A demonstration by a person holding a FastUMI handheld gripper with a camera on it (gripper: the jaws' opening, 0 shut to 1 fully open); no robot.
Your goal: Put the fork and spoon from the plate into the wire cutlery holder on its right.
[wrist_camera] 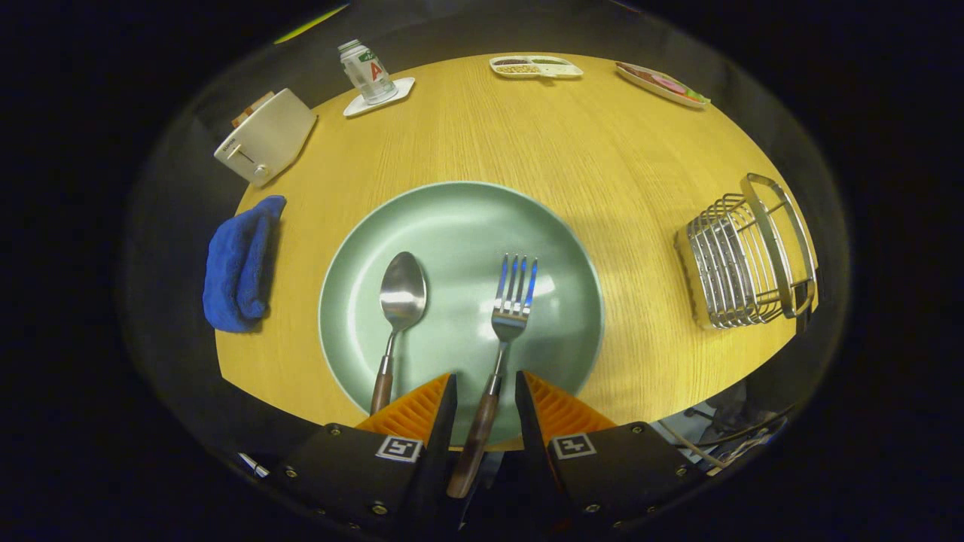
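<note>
Wood-handled fork (503, 342) is lying with its handle between the fingers of the claw (486, 391), whose narrow gap is not visibly pressing on it. Just left of the fingers, the matching spoon (398, 316) is resting on the same green plate (459, 218). Off to the right, the wire cutlery holder (745, 256) is sitting on the wooden counter (527, 128). Left, a blue cloth (239, 263) is lying; beyond, a toaster (265, 137) and can (366, 71) are standing.
</note>
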